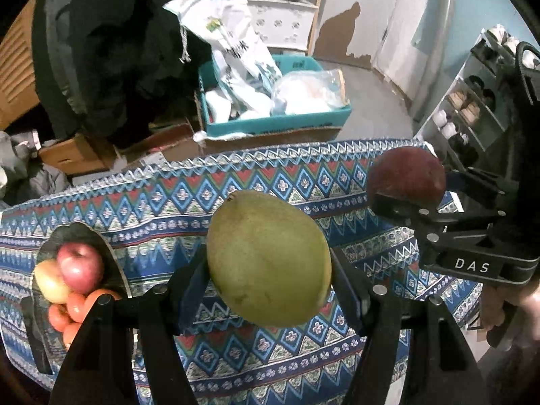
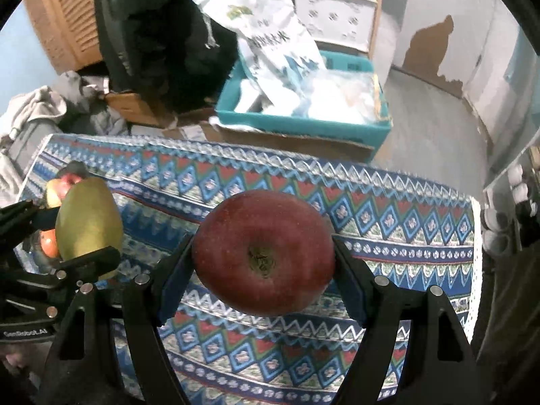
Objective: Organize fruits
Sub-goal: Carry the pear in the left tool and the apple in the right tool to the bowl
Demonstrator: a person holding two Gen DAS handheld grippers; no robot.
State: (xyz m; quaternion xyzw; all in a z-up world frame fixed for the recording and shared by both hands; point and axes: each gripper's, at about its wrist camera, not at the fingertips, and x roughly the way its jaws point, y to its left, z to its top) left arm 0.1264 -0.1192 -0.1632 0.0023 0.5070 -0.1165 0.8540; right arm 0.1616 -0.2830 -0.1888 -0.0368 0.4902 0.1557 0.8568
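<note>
Fruits are split between the two grippers and a dark bowl (image 1: 82, 233) at the left end of the table. The left gripper (image 1: 270, 270) is clamped on a green pear (image 1: 268, 258), its blue-padded fingers (image 1: 194, 287) pressing both flanks, and the pear hangs clear above the patterned tablecloth (image 1: 236, 182). To its right, in the same view, the right gripper (image 1: 410, 185) grips a dark red apple (image 1: 406, 175), also off the cloth; a hand (image 1: 519, 303) shows at the right edge, wrapped round that tool's handle.

From the right wrist view the red apple (image 2: 265, 251) sits squarely between the right gripper's (image 2: 265, 263) pads, stem hollow facing the camera, with the tablecloth (image 2: 371, 216) below and behind it. The left gripper (image 2: 89, 233) appears at the left, closed on the pear (image 2: 89, 219).

The bowl holds a pink-red apple (image 1: 79, 266), a pale yellow fruit (image 1: 50, 281) touching it, and several orange fruits (image 1: 76, 307) nearer the camera. Beyond the far edge of the table, on the floor, stands a teal box (image 1: 276, 121) stuffed with white bags (image 1: 233, 44), beside a cardboard box (image 1: 74, 153).
</note>
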